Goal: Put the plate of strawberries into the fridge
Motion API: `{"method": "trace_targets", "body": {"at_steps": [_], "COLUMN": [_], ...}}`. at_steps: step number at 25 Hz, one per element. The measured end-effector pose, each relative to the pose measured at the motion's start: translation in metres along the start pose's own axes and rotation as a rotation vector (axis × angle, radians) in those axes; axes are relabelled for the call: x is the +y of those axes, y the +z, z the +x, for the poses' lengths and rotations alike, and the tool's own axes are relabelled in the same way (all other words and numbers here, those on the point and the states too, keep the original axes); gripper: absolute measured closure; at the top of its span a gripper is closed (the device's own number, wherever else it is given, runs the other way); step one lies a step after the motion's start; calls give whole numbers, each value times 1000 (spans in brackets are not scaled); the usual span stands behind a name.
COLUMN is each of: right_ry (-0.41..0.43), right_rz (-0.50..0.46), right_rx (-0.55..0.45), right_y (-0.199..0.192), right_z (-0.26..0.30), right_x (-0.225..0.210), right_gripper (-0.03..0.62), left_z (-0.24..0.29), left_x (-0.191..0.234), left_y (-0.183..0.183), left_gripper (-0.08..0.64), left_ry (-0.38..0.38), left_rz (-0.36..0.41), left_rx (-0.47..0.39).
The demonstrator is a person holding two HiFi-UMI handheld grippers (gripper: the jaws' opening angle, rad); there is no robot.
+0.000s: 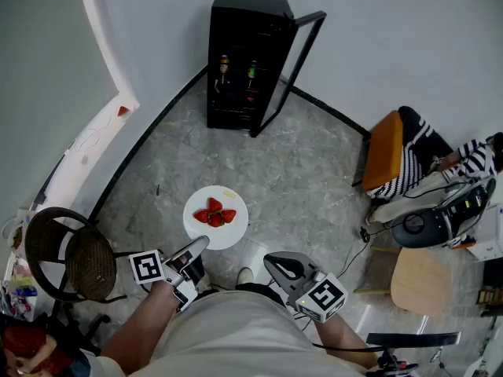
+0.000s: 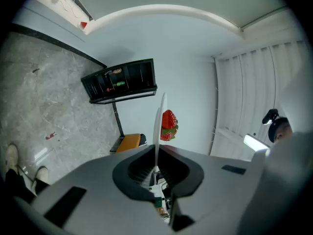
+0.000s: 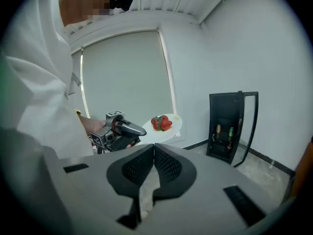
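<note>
Because the jaws of the left gripper (image 2: 155,161) pinch only the thin rim of the white plate (image 1: 233,231), it hangs out level, well short of the fridge (image 1: 240,61), whose door (image 1: 280,71) stands open. A tilt or jolt on the way there could roll the strawberries (image 1: 214,214) off or slip the rim. The right gripper (image 3: 154,155), jaws pressed together on nothing, gives no support.

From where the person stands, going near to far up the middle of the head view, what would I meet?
left gripper, shut on the plate's near rim → plate of strawberries → grey floor → black fridge, its door open
</note>
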State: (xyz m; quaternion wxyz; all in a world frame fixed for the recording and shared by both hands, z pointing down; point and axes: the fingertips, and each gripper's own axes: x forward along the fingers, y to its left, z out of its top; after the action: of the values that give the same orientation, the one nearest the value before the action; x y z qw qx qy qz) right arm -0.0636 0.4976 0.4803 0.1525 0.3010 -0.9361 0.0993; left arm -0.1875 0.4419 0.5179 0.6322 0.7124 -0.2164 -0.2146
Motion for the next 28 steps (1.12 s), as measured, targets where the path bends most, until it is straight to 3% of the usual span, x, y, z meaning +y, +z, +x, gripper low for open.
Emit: {"method": "trace_targets", "body": {"at_steps": [7,15,23,28], "right_ry": [5,31,-13,-65], "right_rz": [8,65,67,45], "right_rx": [-31,-24,-57,-69], "right_y": [-17,-30,1,51], "right_z": [-61,-74,-24,27], "right_x": [-60,-114,-176,-214], "right_gripper": [575,572,555,489], "left_z": [65,111,153,187], "left_x": [-4,-5,15,18], "left_y": [-44,-30,54,129], "left_gripper": [536,535,536,537], "left_ry": [24,62,71,57], "left_rz": [0,-7,3,15], "left_rx": [-32,-61,-36,13]}}
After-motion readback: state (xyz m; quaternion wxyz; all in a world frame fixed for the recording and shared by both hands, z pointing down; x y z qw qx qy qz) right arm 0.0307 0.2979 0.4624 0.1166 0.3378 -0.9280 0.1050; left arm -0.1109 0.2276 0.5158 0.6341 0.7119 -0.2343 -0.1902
